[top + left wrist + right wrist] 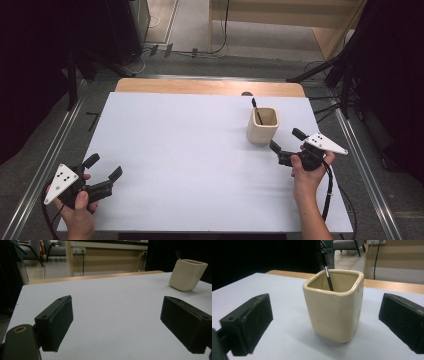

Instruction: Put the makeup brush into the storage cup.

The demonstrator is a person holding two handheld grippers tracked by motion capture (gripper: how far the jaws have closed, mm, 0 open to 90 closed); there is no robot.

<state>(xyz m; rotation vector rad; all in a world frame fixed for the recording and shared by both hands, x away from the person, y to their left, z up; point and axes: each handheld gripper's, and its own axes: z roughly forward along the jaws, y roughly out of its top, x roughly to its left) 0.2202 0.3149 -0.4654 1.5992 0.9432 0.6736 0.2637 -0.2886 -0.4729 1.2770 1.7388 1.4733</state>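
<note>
- On the counter (pixel 190 150), a cream cup (pixel 263 125) stands at far right, a black pen (pixel 256 111) already inside.
- Right gripper (pixel 285 141), fingers apart, faces it; nothing gripped.
- Left gripper (pixel 103 169), fingers apart, idles well away.

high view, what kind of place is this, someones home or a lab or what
Most likely a lab or office set up for recording. A person's hands hold the left gripper and right gripper over a white table bearing just a cream cup, with dark stands and loose cables on grey carpet around it.
</note>
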